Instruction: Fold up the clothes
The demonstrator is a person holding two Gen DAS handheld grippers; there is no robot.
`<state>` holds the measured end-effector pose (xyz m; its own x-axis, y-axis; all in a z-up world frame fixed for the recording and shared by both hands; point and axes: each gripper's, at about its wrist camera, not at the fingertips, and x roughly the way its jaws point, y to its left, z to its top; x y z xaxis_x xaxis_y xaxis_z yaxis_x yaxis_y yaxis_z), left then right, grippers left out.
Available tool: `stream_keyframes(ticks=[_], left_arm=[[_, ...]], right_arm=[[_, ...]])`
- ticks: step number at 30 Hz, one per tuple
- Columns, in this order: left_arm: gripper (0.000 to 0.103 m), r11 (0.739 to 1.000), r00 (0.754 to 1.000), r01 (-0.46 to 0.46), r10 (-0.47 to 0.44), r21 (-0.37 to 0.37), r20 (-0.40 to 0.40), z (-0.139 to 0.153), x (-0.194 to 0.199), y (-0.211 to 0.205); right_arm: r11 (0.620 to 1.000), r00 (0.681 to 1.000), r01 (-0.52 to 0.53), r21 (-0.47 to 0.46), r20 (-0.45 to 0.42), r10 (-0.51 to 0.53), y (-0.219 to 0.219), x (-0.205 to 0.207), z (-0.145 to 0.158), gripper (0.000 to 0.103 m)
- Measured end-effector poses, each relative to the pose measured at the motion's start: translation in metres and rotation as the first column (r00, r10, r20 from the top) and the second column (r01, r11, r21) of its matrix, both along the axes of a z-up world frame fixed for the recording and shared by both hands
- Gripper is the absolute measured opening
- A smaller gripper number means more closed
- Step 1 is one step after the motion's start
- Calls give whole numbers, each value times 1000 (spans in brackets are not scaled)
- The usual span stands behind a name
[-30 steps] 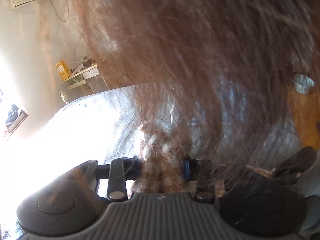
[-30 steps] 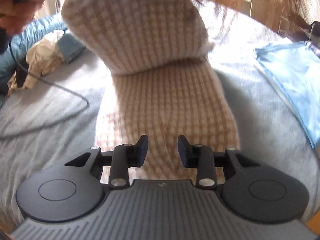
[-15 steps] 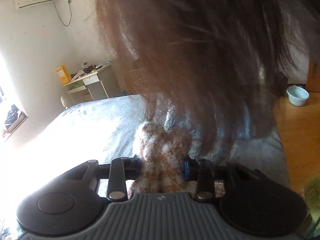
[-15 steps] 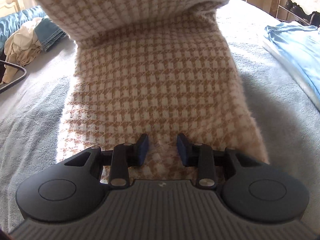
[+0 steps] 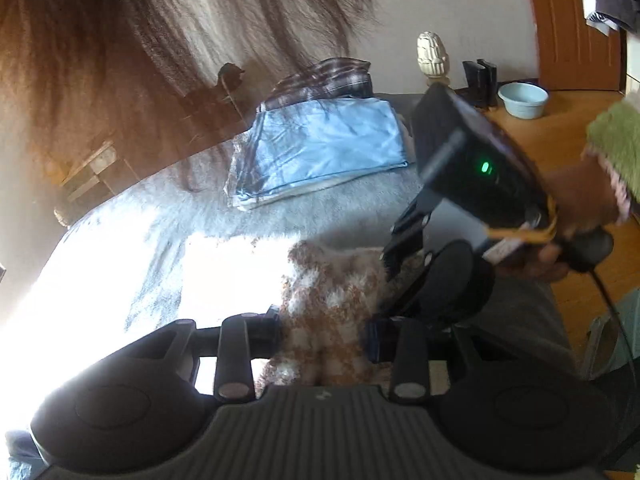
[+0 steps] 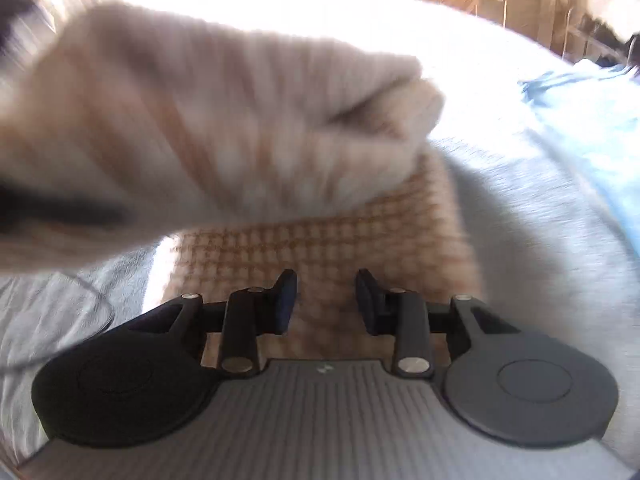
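A fuzzy brown-and-white houndstooth garment (image 5: 332, 280) lies on the grey bed. My left gripper (image 5: 324, 328) is shut on a bunched end of it, low over the bed. In the left wrist view my right gripper (image 5: 394, 268) sits just beyond, held by a hand in a green sleeve, its fingers down on the same cloth. In the right wrist view the right gripper (image 6: 326, 296) has the houndstooth garment (image 6: 320, 240) filling the gap between its pads. A lifted fold of it hangs blurred above, at the left.
A folded light-blue garment (image 5: 320, 148) lies on the grey blanket (image 5: 340, 208), a plaid one (image 5: 324, 76) behind it. The person's long hair (image 5: 120, 60) hangs across the upper left. A pale basin (image 5: 523, 100) stands on the wooden floor. A cable (image 6: 96, 304) crosses the bed.
My left gripper has swung down and across with its end of the garment, coming close to the right gripper. In the right wrist view the lifted fold has dropped nearer over the flat part.
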<state>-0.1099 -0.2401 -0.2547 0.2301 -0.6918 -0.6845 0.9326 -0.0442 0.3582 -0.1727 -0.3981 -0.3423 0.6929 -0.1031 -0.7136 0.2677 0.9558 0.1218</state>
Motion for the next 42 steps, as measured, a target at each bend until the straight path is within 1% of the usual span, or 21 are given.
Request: stream_keyframes(ticks=[4,8,10,12,17,19,22,23,25,26,28,31,33,34,35,36,38,39,40,41,42], left_arm=[[38,999,999,24,-24,26,-22,-16,-7,-15],[39,998,1000,26,-25,53,-19,-34,-17,-24],[39,998,1000,17,-16,56,-17,-44,-20,-31],[39,999,1000,3,-2,51,-19,-47,-22,-32],[41,997,996,-74,75,28,-40,-55,-30,-44],[45,996,996,-86,87,21,-27,-64,-36,-49],[52,995,995,-96,96,5,2,-74,-48,-47],[56,994,994,-105,105,-2,0,-75,-50,-47],[62,992,992,-126,126,-18,-18,-73,-52,-45],[65,990,990,-137,136,-22,-28,-71,-52,-46],[66,989,989,-146,145,-30,-32,-67,-54,-45],[68,989,990,-141,139,-45,-39,-56,-57,-39],[71,992,992,-121,120,-45,-35,-46,-61,-30],[73,993,993,-111,110,-41,-34,-41,-62,-26],[71,995,994,-102,101,-23,-47,-36,-62,-21],[72,994,991,-113,112,-1,-77,-31,-59,-14],[74,983,972,-183,186,31,-141,-18,-47,3],[74,972,956,-228,233,48,-180,-12,-38,12],[74,956,928,-284,292,68,-229,-6,-26,22],[74,934,892,-346,357,88,-276,-1,-13,32],[74,902,844,-418,428,103,-323,3,3,42]], right_arm=[[1000,998,18,-22,-57,-19,-12,-23,-6,25],[1000,998,2,-29,-69,-4,-18,-20,-14,23],[1000,998,17,3,-57,-17,-26,-22,-15,20],[998,998,43,52,-45,-41,-34,-26,-14,15],[982,996,87,166,-36,-83,-50,-35,-13,12],[971,995,103,215,-38,-97,-57,-39,-12,12],[937,981,191,293,-75,-177,-73,-48,-1,13],[931,975,222,289,-73,-210,-73,-52,9,19],[936,972,230,266,-26,-232,-68,-58,36,19],[947,978,197,253,9,-206,-63,-55,50,19],[969,991,98,229,67,-116,-51,-43,71,19],[975,993,-92,205,90,75,-32,-9,82,20],[961,978,-207,183,36,203,-19,18,72,20],[953,967,-249,175,-16,255,-15,31,64,20],[943,949,-289,168,-78,305,-11,42,53,20],[934,929,-321,155,-140,343,-9,49,43,20],[919,898,-369,138,-201,391,-6,54,37,19],[912,885,-388,135,-219,410,-5,54,37,19],[905,876,-403,134,-232,424,-2,54,40,19],[898,863,-423,122,-248,440,1,53,41,19],[888,848,-450,96,-267,459,4,53,41,19]])
